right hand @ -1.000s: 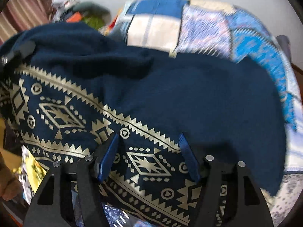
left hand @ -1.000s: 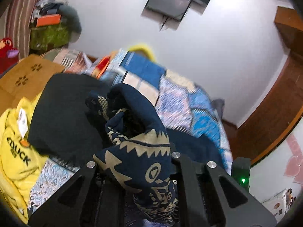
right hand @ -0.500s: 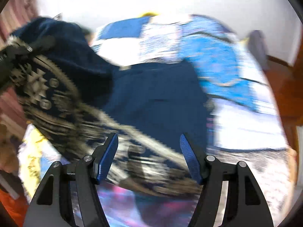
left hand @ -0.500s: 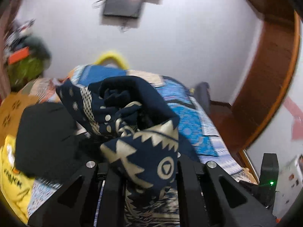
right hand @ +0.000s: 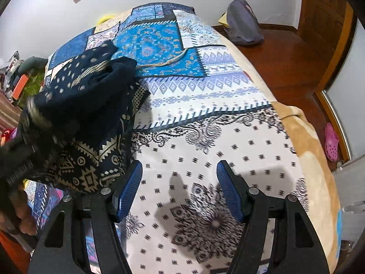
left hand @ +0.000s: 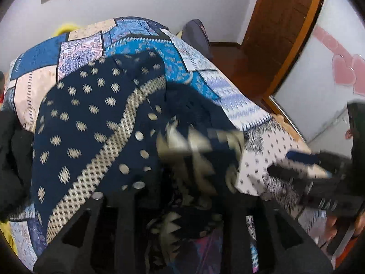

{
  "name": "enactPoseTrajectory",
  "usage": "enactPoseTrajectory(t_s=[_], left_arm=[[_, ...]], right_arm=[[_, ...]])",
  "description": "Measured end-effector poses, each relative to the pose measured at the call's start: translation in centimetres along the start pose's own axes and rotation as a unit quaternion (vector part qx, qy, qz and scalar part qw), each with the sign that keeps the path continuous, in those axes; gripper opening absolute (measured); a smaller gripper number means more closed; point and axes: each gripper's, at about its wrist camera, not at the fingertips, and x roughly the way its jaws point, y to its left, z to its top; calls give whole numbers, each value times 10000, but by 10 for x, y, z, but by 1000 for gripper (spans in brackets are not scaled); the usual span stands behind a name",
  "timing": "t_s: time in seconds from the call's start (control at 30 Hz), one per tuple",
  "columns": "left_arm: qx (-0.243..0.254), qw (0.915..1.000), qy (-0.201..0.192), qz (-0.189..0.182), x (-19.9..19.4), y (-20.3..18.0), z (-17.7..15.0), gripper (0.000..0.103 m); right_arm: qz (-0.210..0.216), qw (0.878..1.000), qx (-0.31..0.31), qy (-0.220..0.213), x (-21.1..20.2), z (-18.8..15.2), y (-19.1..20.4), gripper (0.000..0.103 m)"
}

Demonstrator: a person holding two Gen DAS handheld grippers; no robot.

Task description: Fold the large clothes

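Observation:
A large navy garment with cream dots and zigzag bands [left hand: 95, 123] hangs bunched from my left gripper [left hand: 180, 207], which is shut on it; the cloth hides the fingertips. In the right wrist view the same garment [right hand: 91, 105] is lifted at the left, over the patchwork bedspread [right hand: 205, 118]. My right gripper [right hand: 179, 189] is open and empty above the white patterned part of the bed, right of the garment. It also shows blurred in the left wrist view [left hand: 305, 159].
A black garment [left hand: 11, 159] lies at the bed's left. A grey bag [right hand: 244, 25] sits on the wooden floor beyond the bed. A pink shoe [right hand: 330, 141] lies by the wall at right. A beige blanket edge [right hand: 314, 150] runs along the bed's right side.
My left gripper swung right with the garment, pulling it off the right side of the bed. The right gripper now looks at bare bedspread instead of the spread garment.

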Motion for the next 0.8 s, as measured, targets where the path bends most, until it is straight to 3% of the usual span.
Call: enactPoseTrajectory(t_s=[0.07,0.2,0.3,0.5,0.6,0.7,0.8], left_arm=[[84,9997,-29,-229,-14,-2,-9,45],[246,9987,-53,-434,-43,-4,-15,45],[207,9981,-337,-480,-76,3,-17,45],[-86,9965,-791,248,-103,50,-2,53],[-310,9962,-627,515,-91,78,1,54],[-543,9973,-108,487,-62,101,-6,55],[-191,9958,-12,892,-45,95,-25,61]], right_arm=[[-9,10000,-63,-60,-7,2,0,64],[65,9991,-251,-335,-31,11,10,64],[245,9974,-373,-566,-41,22,26,64],[834,9897,-767,-880,-54,50,79,64],[908,9879,-958,-819,-41,57,104,65],[982,9875,-1069,-610,-11,56,117,65],[900,9917,-907,-150,26,45,111,65]])
